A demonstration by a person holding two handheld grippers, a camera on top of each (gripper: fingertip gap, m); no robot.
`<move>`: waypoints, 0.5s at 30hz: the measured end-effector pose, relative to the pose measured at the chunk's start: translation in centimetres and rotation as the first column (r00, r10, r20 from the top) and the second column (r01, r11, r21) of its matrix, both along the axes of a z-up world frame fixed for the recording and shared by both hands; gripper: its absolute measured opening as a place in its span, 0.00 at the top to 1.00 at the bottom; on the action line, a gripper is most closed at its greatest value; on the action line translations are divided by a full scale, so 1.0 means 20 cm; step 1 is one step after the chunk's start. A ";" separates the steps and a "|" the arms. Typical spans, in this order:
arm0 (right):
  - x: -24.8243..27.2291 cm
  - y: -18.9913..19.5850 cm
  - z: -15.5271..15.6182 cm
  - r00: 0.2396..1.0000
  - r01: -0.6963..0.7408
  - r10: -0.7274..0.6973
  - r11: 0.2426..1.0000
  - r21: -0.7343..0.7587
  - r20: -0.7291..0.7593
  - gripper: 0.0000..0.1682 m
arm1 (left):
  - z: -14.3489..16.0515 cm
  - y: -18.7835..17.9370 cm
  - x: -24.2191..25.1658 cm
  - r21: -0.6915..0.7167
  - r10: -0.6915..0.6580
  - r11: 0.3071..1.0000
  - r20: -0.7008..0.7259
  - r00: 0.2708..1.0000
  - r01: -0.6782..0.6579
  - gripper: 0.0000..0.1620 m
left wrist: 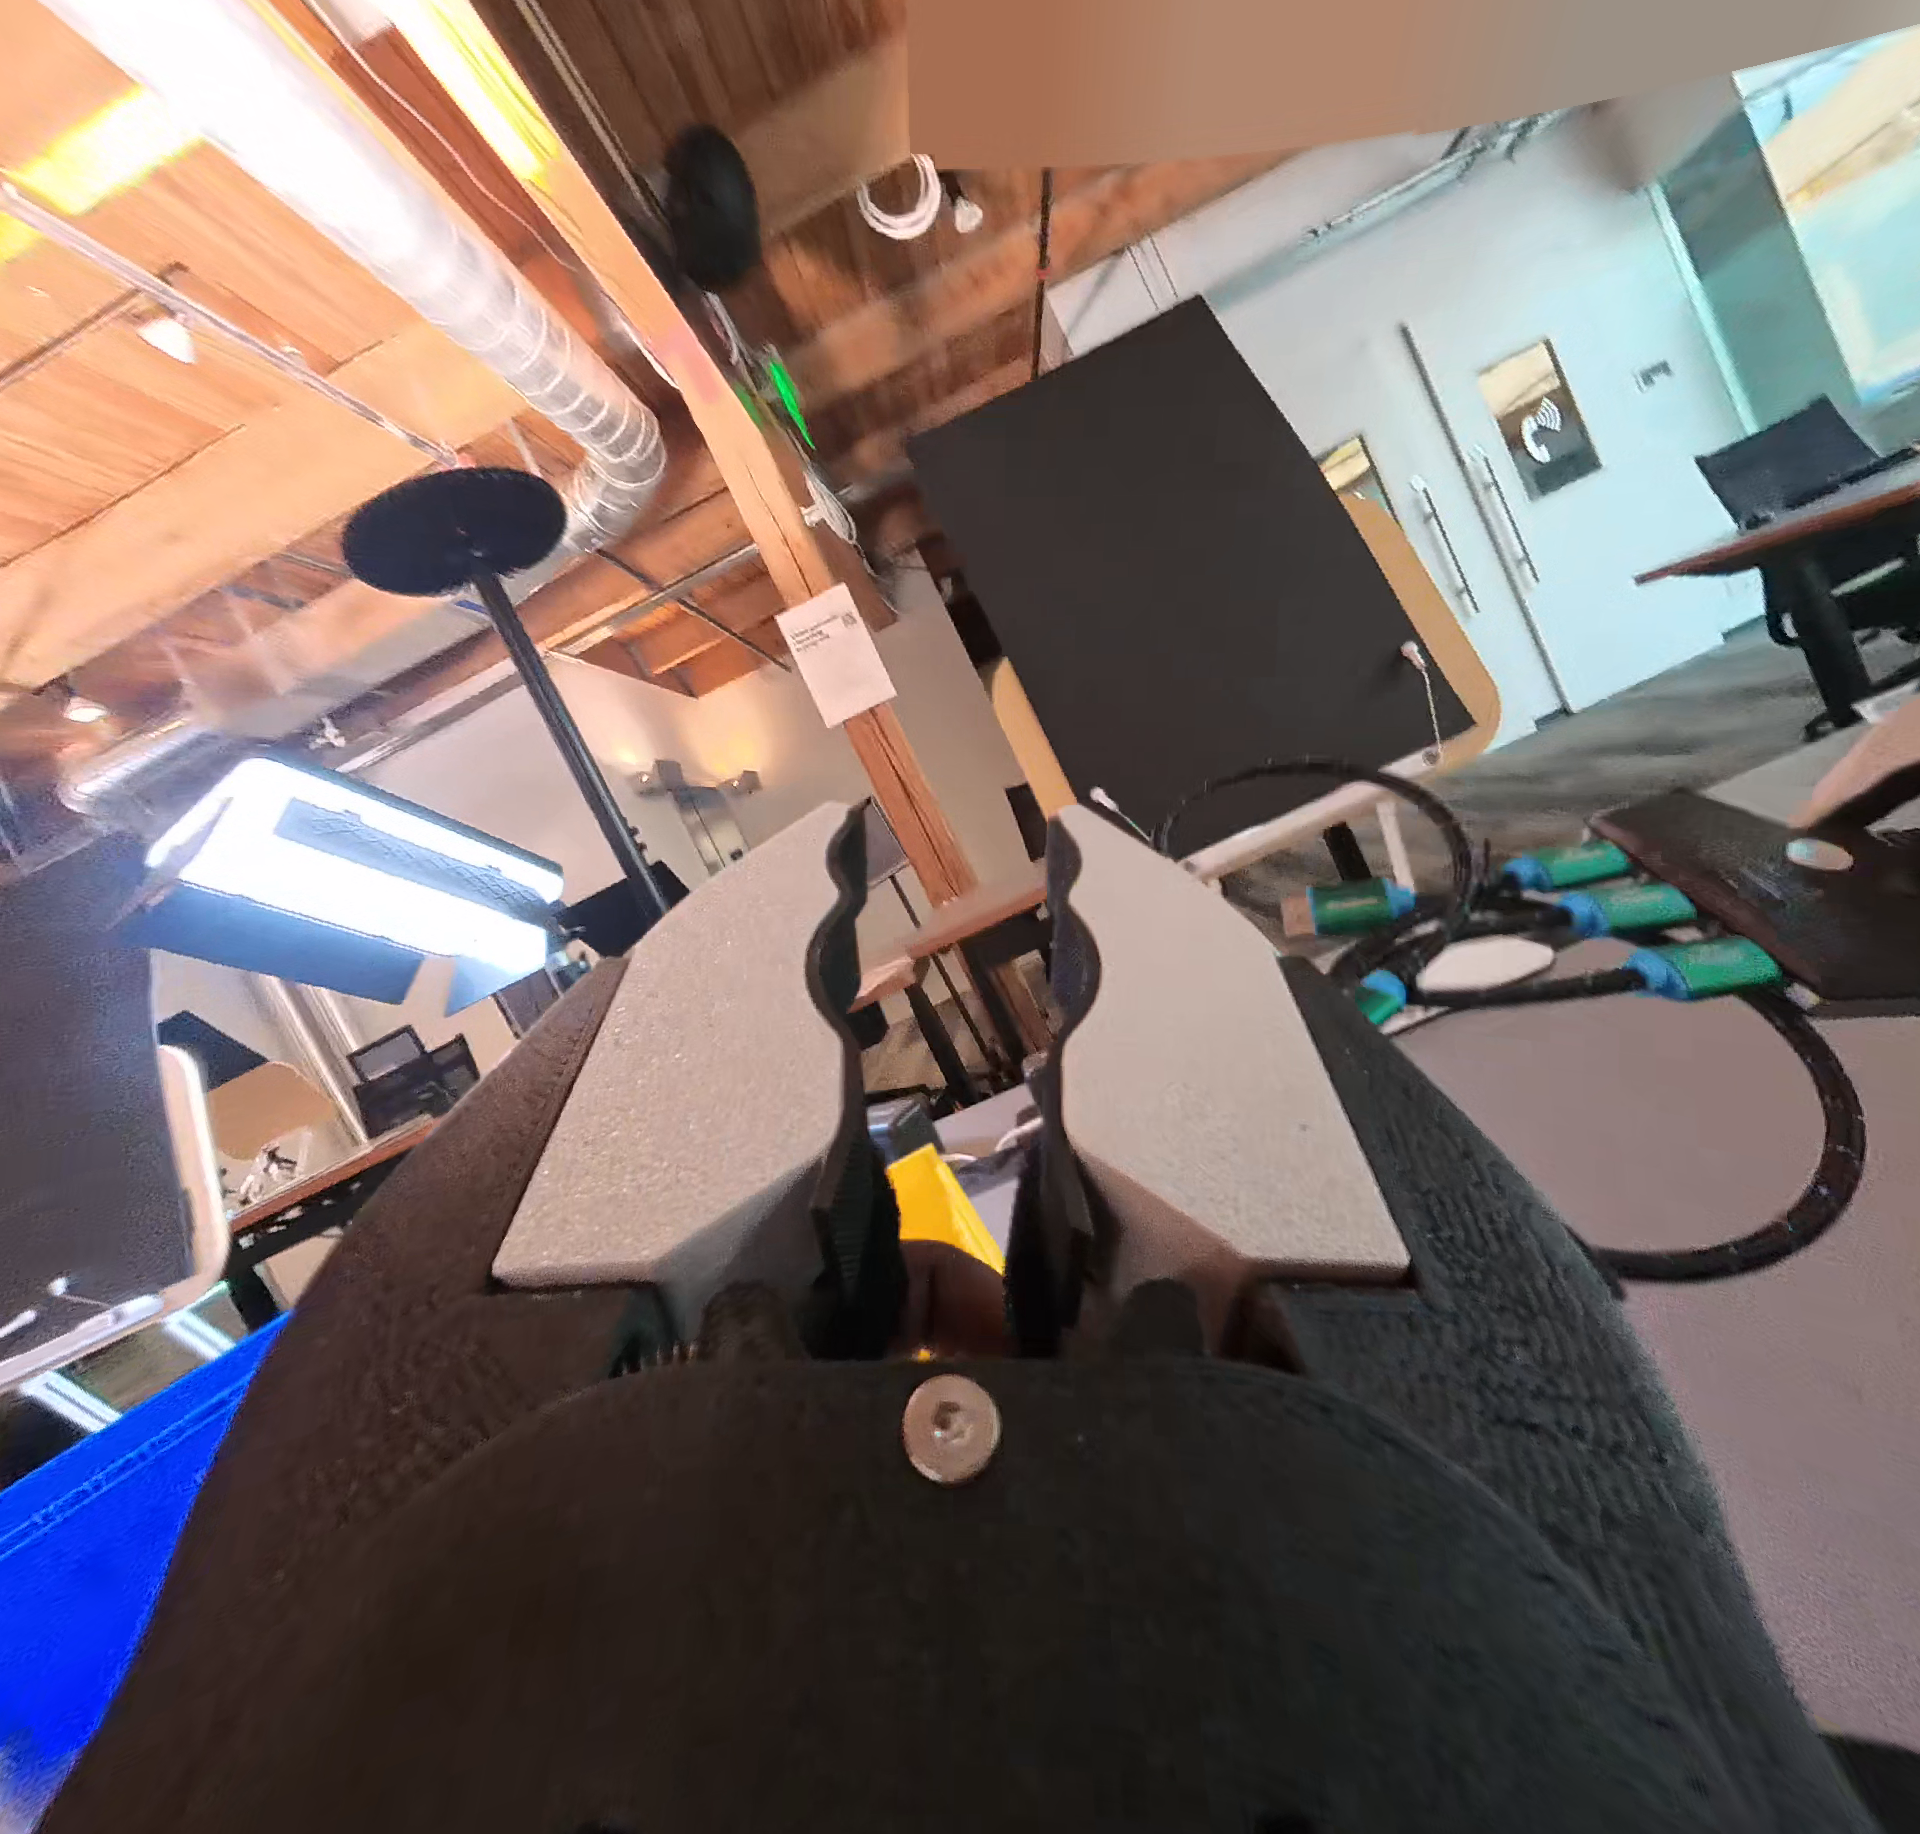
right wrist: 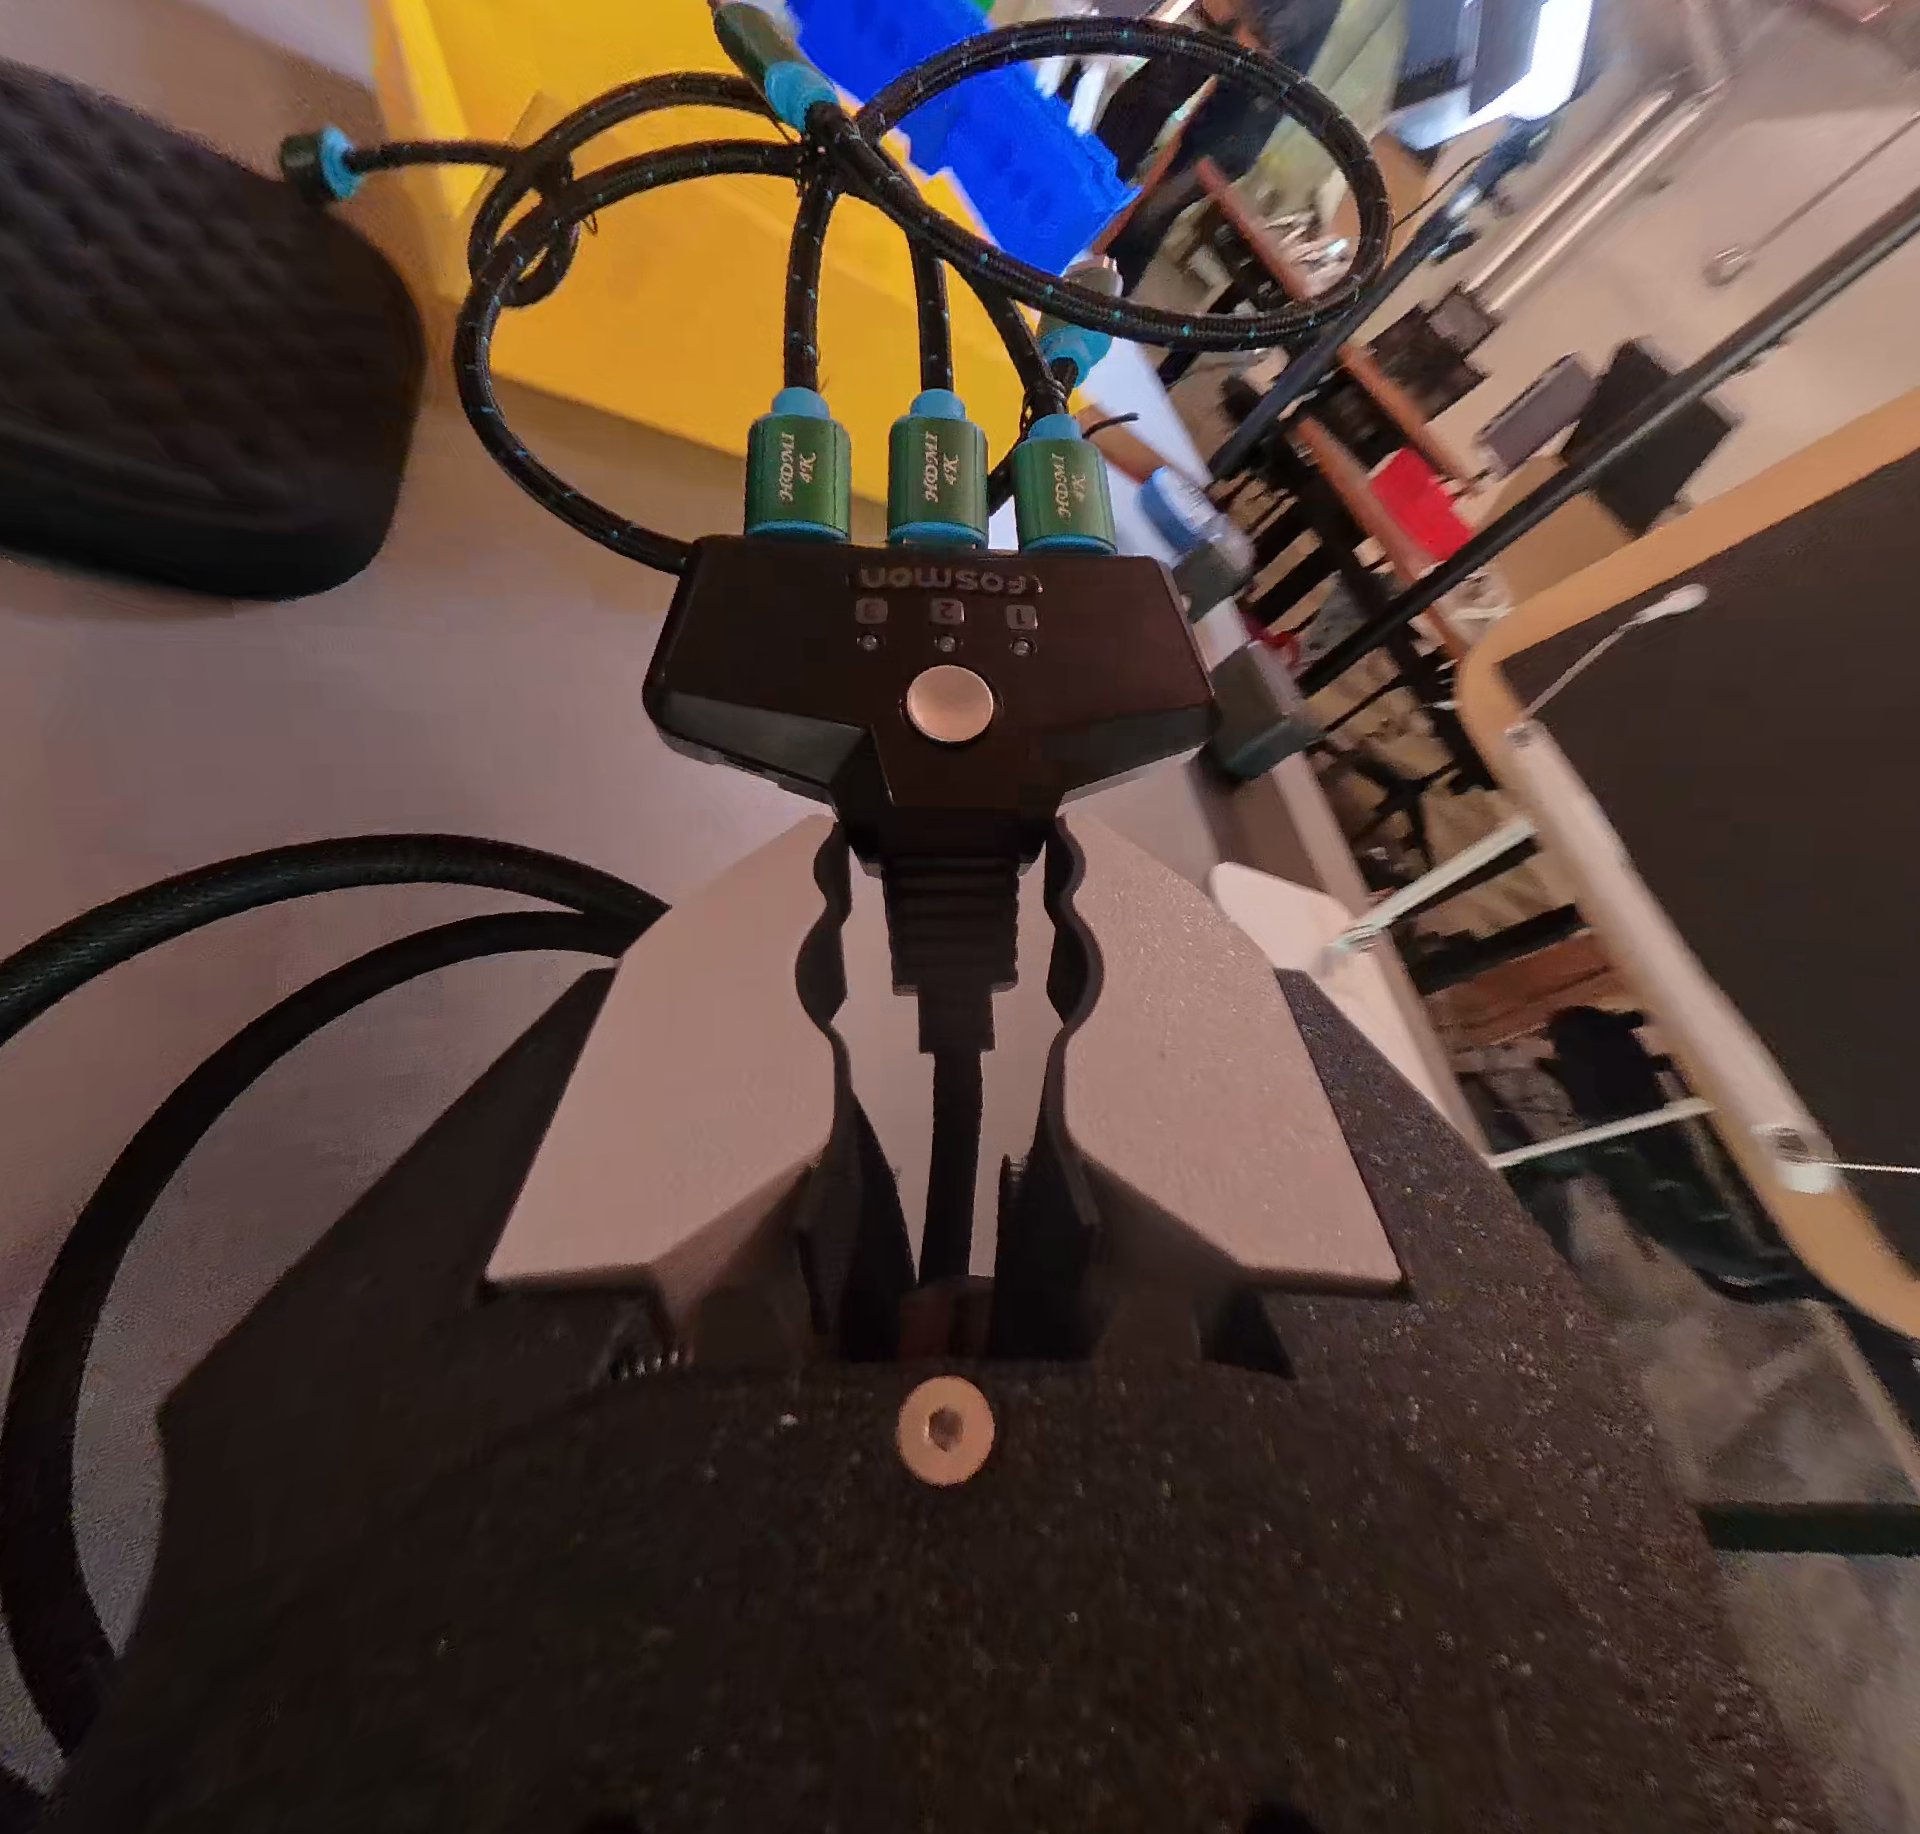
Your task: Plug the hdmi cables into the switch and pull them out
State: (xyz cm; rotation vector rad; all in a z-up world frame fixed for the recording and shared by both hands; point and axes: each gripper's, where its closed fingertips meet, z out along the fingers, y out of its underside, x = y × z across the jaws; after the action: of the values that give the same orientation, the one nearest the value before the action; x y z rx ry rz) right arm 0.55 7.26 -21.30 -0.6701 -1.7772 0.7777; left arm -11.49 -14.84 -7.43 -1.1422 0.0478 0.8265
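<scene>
My right gripper (right wrist: pixel 948 849) has its grey jaws clamped on the ribbed neck of the black, wedge-shaped HDMI switch (right wrist: pixel 930 683), whose own black lead runs back between my fingers toward the camera. Straight ahead of my fingertips, three green metal HDMI plugs with blue collars (right wrist: pixel 930 480) sit side by side in the switch's far edge, fully seated. Their black braided cables (right wrist: pixel 1039 278) loop up and cross beyond it, over a yellow bin (right wrist: pixel 582 257) and a blue bin (right wrist: pixel 997 153) farther off. To the left lies a black textured pad (right wrist: pixel 177 350), and everything rests on a pale grey tabletop (right wrist: pixel 312 704).

My left gripper (left wrist: pixel 951 854) is tilted up toward the ceiling, jaws apart with nothing between them. Off to its right I can see the switch (left wrist: pixel 1756 891) and the three green plugs (left wrist: pixel 1631 906) on the table.
</scene>
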 end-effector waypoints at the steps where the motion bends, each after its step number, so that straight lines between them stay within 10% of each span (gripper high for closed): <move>1: 0.01 0.01 0.05 0.999 0.015 -0.015 1.000 0.020 -0.038 0.79 | 0.01 -0.01 0.00 0.008 0.002 1.000 0.004 1.000 -0.002 0.80; 15: 0.18 0.20 0.76 0.896 0.325 -0.263 0.938 0.124 -0.357 0.79 | -0.02 -0.01 0.07 0.035 -0.057 0.998 0.003 0.998 0.057 0.81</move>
State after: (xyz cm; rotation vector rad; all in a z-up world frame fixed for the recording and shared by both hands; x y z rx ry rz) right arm 4.06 11.30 -6.17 -0.6252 -1.3735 0.4807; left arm -10.04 -15.13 -7.85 -1.1052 0.0623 0.7722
